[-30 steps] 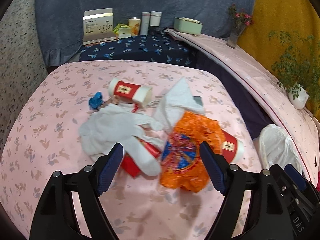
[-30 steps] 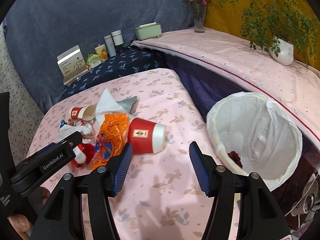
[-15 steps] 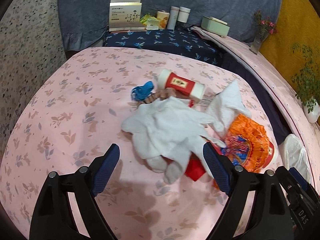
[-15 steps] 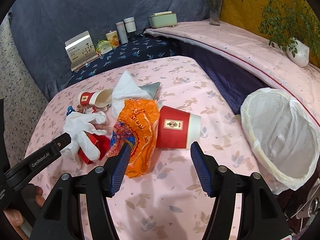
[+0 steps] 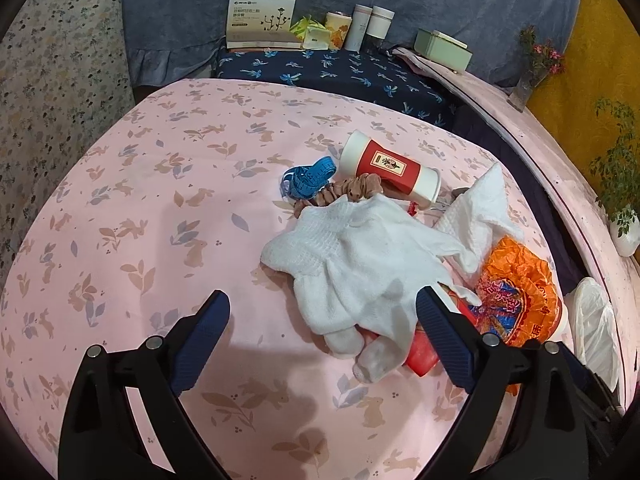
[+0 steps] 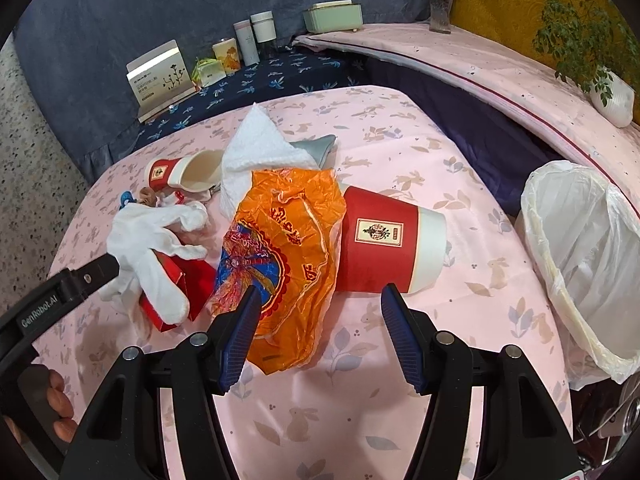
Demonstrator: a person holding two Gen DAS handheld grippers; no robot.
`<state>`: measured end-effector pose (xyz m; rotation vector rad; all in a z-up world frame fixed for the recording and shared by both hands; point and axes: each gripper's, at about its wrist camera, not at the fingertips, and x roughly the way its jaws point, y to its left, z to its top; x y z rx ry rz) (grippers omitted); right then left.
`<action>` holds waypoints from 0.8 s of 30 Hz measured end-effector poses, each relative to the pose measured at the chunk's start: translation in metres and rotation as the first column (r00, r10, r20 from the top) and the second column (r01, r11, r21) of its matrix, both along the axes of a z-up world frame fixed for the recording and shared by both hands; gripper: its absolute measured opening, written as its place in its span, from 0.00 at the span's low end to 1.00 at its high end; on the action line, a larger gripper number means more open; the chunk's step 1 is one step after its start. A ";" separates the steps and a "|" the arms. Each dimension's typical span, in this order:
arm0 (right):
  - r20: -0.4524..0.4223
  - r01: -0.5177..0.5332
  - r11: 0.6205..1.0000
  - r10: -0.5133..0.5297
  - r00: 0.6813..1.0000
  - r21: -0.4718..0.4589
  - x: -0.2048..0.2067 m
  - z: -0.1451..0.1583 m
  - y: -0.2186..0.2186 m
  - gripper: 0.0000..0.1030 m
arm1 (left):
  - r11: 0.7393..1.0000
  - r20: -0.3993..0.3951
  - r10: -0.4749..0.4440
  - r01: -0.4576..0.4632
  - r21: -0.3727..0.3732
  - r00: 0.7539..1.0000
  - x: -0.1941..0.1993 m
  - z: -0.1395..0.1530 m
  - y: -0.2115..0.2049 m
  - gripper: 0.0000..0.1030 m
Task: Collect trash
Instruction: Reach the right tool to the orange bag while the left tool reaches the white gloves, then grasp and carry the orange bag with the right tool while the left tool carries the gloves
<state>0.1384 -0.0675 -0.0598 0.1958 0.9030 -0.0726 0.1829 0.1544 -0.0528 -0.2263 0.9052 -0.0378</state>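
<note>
Two handheld grippers point down over a pink, rabbit-print table (image 5: 132, 200) strewn with litter.

Nearest in the left wrist view, the left gripper (image 5: 322, 330) has its blue-padded jaws wide and opening further. The fingertips of a white glove (image 5: 360, 268) lie between them, but the pads are not pressing on it. The glove lies over a red packet (image 5: 422, 354), with the right pad just beside both.

Nearest in the right wrist view, the right gripper (image 6: 318, 322) stands part open and empty above the table. Its left pad overlaps the near edge of a crumpled orange wrapper (image 6: 288, 256); whether it touches is unclear. The right pad sits just short of a red paper cup (image 6: 384, 240) lying on its side, its white rim facing right. The wrapper overlaps the cup's base. To the left of this view, the left gripper's black arm crosses in beside the glove, and fingers (image 6: 58, 412) of the person's hand grip its handle at the lower edge.

Right of the table, below its edge, stands a bin lined with a white bag (image 6: 580, 248), mouth open.

Farther back, a white tissue (image 6: 260, 152) lies behind the wrapper. A second red cup (image 5: 390, 168) lies on its side beyond the glove, with a blue tape (image 5: 310, 178) and a brown scrunchie (image 5: 340, 192) beside it.

At the back, a dark blue shelf holds a box (image 5: 262, 20), jars and a pale green case (image 5: 442, 48).
</note>
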 end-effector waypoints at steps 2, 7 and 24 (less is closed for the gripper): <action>-0.006 -0.002 1.000 0.002 1.000 0.002 0.002 -0.004 0.000 0.56 | 1.000 0.002 -0.005 0.005 -0.008 1.000 0.003 0.000 -0.001 0.86; -0.029 -0.022 1.000 0.023 0.999 0.019 0.007 -0.012 0.003 0.36 | 1.000 -0.009 -0.029 0.029 -0.007 1.000 0.012 -0.002 -0.008 0.72; 0.056 -0.066 0.996 0.063 0.996 0.064 -0.004 0.018 0.001 0.08 | 0.998 0.013 -0.061 0.062 -0.020 0.998 0.008 0.015 -0.018 0.14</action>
